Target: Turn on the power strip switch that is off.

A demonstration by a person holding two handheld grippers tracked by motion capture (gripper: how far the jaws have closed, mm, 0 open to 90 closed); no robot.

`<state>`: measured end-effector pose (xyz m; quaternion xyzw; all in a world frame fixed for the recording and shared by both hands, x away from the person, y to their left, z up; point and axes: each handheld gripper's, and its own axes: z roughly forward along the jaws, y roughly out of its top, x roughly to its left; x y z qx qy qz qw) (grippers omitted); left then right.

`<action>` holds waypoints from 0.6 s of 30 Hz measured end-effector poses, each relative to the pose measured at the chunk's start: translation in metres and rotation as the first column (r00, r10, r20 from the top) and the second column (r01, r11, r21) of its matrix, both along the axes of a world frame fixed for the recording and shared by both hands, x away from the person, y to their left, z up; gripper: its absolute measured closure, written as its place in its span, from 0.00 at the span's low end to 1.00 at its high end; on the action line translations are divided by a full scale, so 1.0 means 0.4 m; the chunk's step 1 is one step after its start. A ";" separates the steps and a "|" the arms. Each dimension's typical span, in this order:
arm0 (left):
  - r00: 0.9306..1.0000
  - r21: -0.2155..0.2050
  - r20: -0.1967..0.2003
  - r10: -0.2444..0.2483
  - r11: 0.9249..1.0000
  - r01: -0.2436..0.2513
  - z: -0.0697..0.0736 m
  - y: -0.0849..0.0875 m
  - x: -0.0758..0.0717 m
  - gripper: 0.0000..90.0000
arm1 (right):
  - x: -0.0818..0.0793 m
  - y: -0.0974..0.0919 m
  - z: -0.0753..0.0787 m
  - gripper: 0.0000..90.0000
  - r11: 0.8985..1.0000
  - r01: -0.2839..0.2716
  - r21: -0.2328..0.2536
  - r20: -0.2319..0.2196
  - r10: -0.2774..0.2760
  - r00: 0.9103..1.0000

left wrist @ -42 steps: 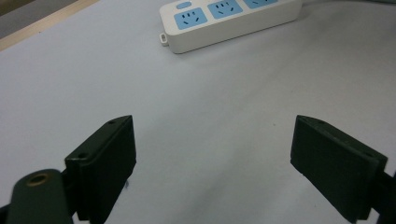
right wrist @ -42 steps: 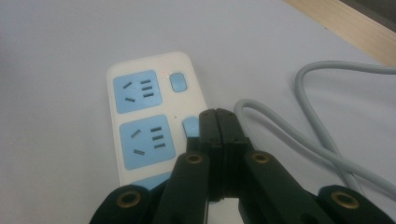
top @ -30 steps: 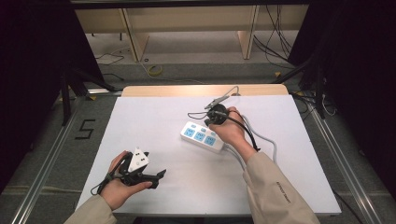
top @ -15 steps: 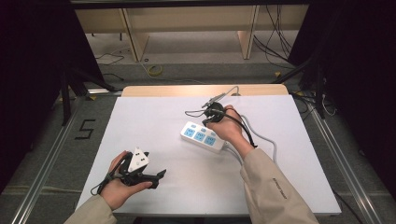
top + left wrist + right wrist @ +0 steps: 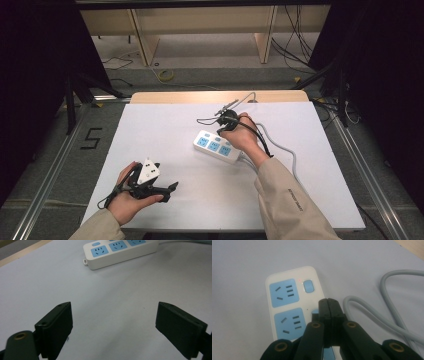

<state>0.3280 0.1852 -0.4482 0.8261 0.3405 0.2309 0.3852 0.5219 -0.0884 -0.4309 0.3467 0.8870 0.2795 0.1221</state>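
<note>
- High view, lower left of frame: the left gripper (image 5: 172, 187) rests on the white table (image 5: 165, 125), jaws spread wide with nothing between them.
- Centre: the white power strip (image 5: 215, 147) (blue sockets) lies flat.
- Just right: the right gripper (image 5: 328, 306), jaws pressed together, tips over a switch (image 5: 315, 312); grey cable (image 5: 372, 312) loops beside.

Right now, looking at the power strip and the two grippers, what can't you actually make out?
- Right gripper view: the shut right gripper covers the second switch of the power strip; contact cannot be told.
- Same view: the strip's near end is hidden behind the gripper.
- Left gripper view: the strip's far end is cut off by the top edge.
- High view: the grey cable passes under the sleeve.
</note>
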 end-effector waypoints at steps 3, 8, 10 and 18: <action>1.000 0.000 -0.002 -0.001 1.000 0.001 0.001 0.000 0.000 0.15 | 0.002 0.002 -0.001 1.00 1.000 0.005 -0.004 -0.004 -0.005 1.000; 1.000 -0.003 0.000 -0.001 1.000 0.001 0.001 0.000 0.000 0.15 | 0.006 0.004 0.001 1.00 1.000 -0.002 -0.014 -0.007 0.002 1.000; 1.000 -0.003 -0.001 -0.001 1.000 0.001 0.001 0.000 0.000 0.15 | 0.006 0.008 0.002 1.00 1.000 0.003 -0.020 -0.013 -0.003 1.000; 1.000 -0.004 0.000 -0.003 1.000 0.003 0.001 0.000 0.000 0.15 | 0.011 0.026 -0.005 1.00 0.999 -0.016 -0.048 -0.029 0.014 0.999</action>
